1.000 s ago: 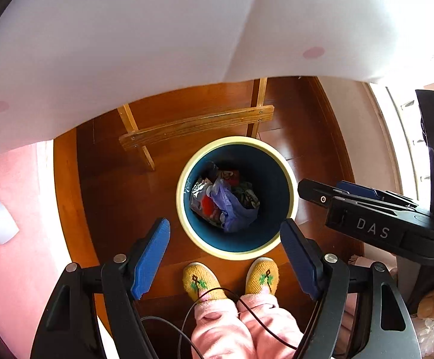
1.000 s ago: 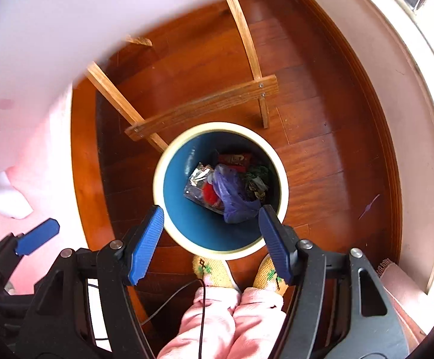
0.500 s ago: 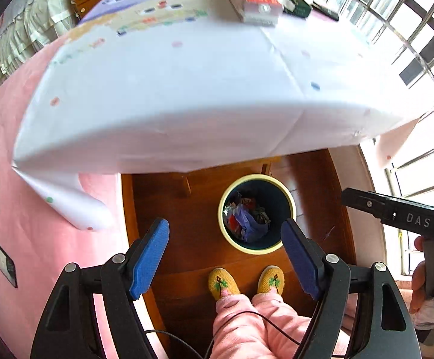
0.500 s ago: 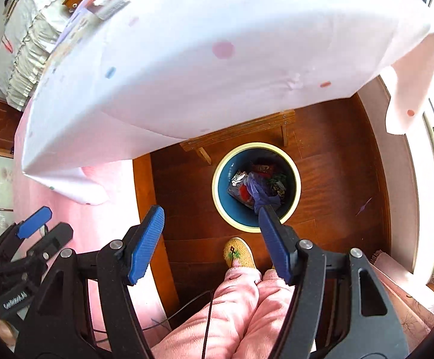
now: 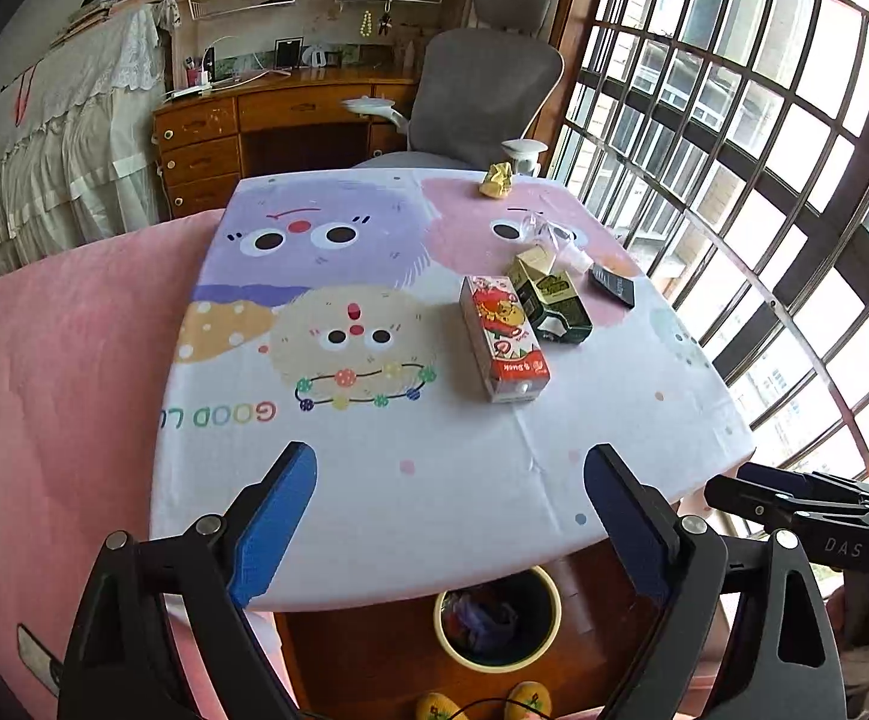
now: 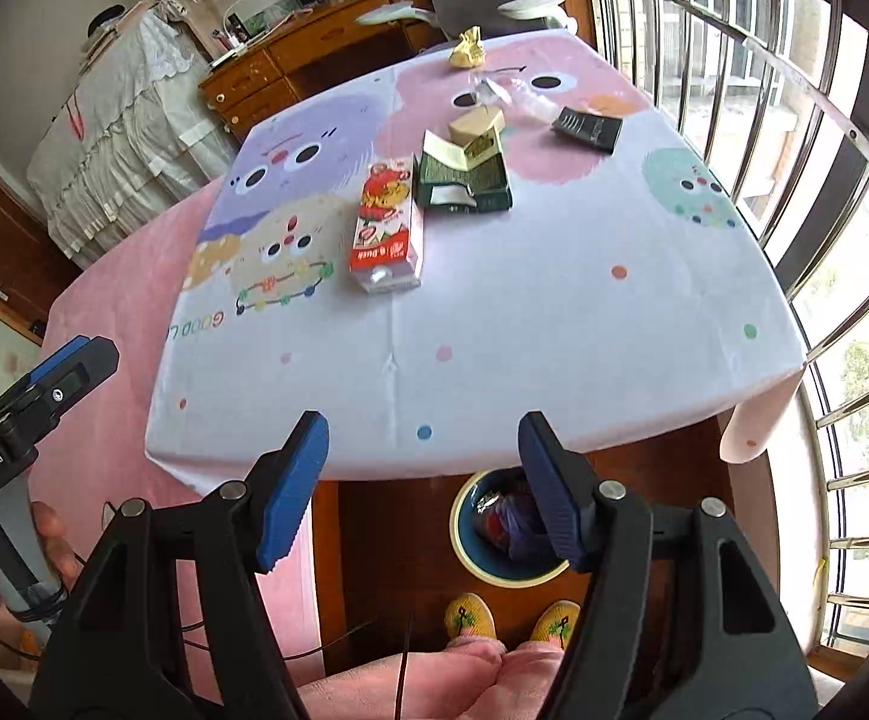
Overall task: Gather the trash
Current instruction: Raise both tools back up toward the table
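1. Both grippers empty, jaws apart: left gripper (image 5: 449,516) and right gripper (image 6: 423,480) hover at the near desk edge.
2. Bin (image 5: 497,621) sits on the floor under that edge, already holding trash; slippered feet just behind it.
3. On the desk (image 5: 374,480), nearest item is the red carton (image 5: 503,339), lying flat, touching the green box (image 5: 554,303).
4. Beyond: tan box (image 6: 475,123), black pack (image 6: 587,129), clear wrapper (image 6: 500,90), and yellow crumpled wad (image 5: 496,180) at the far edge.
5. Step, I judge: reaching for the next pick. Next move probably needs a reach fwd w/ jaws straddling the carton's narrow width, then carry to the bin.
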A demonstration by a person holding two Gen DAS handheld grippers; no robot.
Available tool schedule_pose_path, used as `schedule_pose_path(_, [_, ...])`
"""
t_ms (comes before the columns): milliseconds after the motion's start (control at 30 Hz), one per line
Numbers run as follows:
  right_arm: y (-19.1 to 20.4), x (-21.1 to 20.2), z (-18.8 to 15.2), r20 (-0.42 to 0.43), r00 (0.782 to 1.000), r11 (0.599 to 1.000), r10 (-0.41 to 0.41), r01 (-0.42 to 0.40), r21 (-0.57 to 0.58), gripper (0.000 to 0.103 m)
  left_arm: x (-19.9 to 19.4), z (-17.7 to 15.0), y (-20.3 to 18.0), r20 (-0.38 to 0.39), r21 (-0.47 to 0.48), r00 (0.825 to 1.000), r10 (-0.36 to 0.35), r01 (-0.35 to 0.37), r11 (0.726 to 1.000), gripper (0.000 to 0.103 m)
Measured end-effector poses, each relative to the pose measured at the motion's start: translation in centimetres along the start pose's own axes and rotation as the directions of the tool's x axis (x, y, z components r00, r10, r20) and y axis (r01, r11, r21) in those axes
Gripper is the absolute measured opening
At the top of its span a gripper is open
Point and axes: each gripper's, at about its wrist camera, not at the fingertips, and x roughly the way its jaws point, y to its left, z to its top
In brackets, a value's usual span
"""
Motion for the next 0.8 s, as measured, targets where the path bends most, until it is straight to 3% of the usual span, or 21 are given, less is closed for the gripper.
schedule_pose_path(200, [-2.1,-0.1,3.9,0.033,0.999,1.000,-0.013,0.012,0.029,0.063,4.0,4.2,-1.4,-0.058,0.024,0.998,-0.019,0.020,1.000,0.094])
schedule_pose_path(433, [-4.5,4.8,9.0,-0.011,1.000,1.000,0.006,-0.006,-0.001,0.063,11.0,6.7,-2.2,-0.113,-0.084,0.994,0.010,-0.019,0.996,0.094])
schedule_pose_path(600, [-6.7,9.4,13.5,-0.076,0.995,0.998,0.060,-0.062,-0.028,0.063,17.5,8.0,-3.3,-0.219,-0.144,0.975,0.021,-0.054,0.988,0.094])
schedule_pose_path(800, [-9.9,15.2,17.7,-0.183,0.975,0.988,0.124,-0.139,-0.070,0.063,25.1,8.9,-5.6,-0.306,-0.201,0.950,0.059,-0.126,0.972,0.093])
